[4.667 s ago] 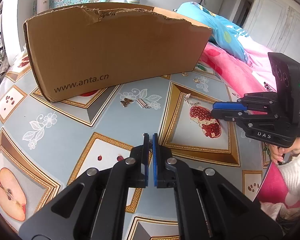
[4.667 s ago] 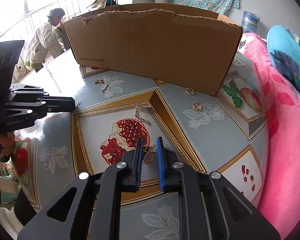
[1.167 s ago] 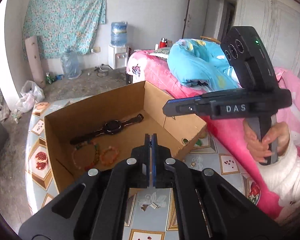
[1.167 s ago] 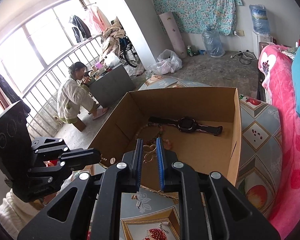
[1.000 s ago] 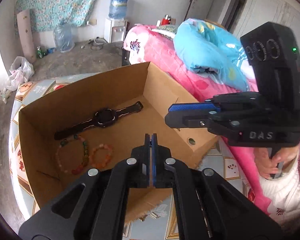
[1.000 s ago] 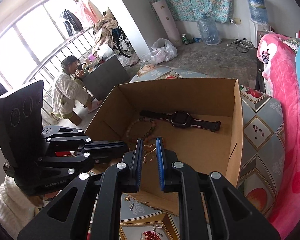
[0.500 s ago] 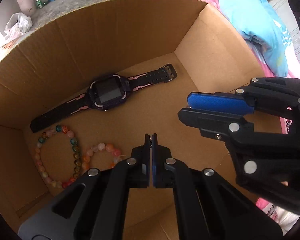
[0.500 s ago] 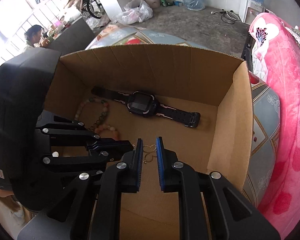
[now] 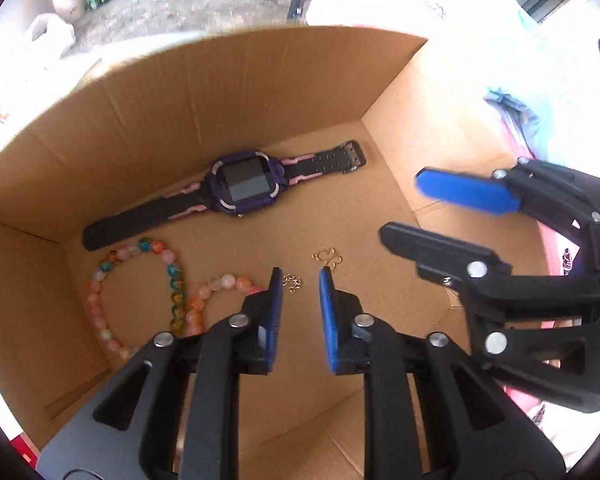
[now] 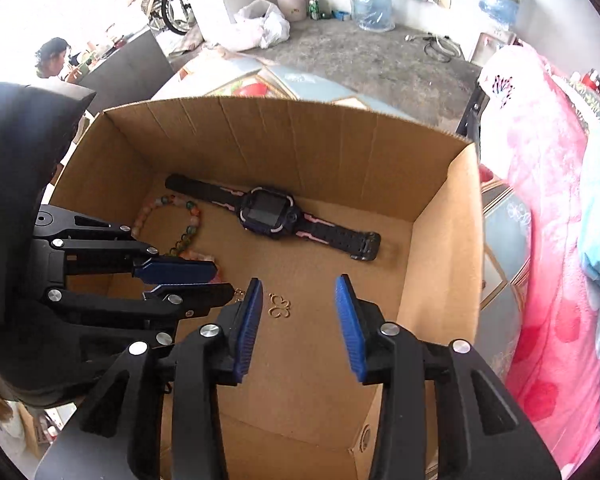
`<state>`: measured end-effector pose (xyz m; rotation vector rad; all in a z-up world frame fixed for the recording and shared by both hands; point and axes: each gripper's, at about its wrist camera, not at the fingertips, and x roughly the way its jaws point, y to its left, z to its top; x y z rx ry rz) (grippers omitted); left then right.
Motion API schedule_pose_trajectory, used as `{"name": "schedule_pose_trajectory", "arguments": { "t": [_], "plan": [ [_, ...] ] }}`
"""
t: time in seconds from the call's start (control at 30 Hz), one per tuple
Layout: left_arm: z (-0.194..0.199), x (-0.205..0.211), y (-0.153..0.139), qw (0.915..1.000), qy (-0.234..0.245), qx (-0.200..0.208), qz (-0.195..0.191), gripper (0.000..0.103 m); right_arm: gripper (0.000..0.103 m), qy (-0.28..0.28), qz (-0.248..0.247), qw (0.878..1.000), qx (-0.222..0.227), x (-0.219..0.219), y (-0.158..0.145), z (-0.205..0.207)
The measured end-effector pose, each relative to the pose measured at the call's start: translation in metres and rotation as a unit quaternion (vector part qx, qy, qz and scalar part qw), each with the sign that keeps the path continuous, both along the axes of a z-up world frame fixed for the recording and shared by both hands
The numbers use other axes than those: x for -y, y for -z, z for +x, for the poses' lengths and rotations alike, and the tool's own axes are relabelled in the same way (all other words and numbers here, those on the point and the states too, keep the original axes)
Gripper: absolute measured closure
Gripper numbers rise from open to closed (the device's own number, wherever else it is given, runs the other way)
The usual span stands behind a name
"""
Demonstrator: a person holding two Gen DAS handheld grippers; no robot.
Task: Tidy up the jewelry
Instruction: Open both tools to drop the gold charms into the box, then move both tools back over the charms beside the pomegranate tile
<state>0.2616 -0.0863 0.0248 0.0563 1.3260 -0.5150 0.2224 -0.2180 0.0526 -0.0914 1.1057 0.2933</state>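
So the jewelry's all sitting on the floor of the cardboard box. There's a tiny gold butterfly-shaped piece lying loose near the middle, and just left of it a little clump of gold chain. Neither one is being gripped by anything.

The left tool hangs right over that chain with its blue pads a bit apart and opening, nothing pinched between them. The right tool is opening too, pads wider apart, and from its own camera the butterfly piece shows on the cardboard in the gap, closer to the left pad, not touched by either.

Further back in the box, a purple and black smartwatch with pink trim on the strap lies flat, stretched diagonally along the far wall. To the left are two bead bracelets: a bigger multicolour bracelet and a smaller orange-pink bracelet just beside it, partly hidden behind the left tool.

Outside the box there's a pink blanket on the right and the patterned desk peeking out past the far wall.
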Motion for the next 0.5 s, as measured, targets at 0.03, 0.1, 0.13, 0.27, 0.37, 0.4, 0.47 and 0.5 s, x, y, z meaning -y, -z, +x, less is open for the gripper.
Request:
{"name": "schedule_pose_trajectory", "arguments": {
  "t": [0.03,0.1,0.13,0.27,0.37,0.4,0.47,0.5],
  "plan": [
    [-0.007,-0.003,-0.010,0.9998,0.003,0.018,-0.006,0.085,0.063,0.003,-0.008,1.000,0.022,0.001,-0.008,-0.009],
    [-0.034,-0.011,-0.042,0.9960,0.015,0.086,-0.018,0.085,0.063,0.024,0.009,0.994,0.107,0.012,-0.037,-0.042],
    [-0.058,-0.015,-0.062,0.9902,0.030,0.135,-0.022,0.085,0.063,0.026,0.029,0.985,0.170,0.018,-0.057,-0.069],
    [-0.164,-0.033,-0.111,0.9599,0.081,0.264,-0.049,0.085,0.043,0.038,0.050,0.952,0.300,0.036,-0.093,-0.168],
    [-0.217,-0.051,-0.102,0.9581,0.065,0.268,-0.078,0.085,0.042,0.054,0.117,0.950,0.284,0.057,-0.077,-0.210],
    [-0.229,-0.052,-0.092,0.9597,0.066,0.262,-0.078,0.085,0.042,0.059,0.137,0.953,0.263,0.062,-0.066,-0.217],
    [-0.246,-0.050,-0.064,0.9641,0.056,0.252,-0.062,0.085,0.042,0.071,0.165,0.959,0.218,0.070,-0.042,-0.226],
    [-0.250,-0.050,-0.048,0.9662,0.052,0.247,-0.050,0.085,0.042,0.081,0.172,0.961,0.201,0.071,-0.030,-0.227]
  ]
}}
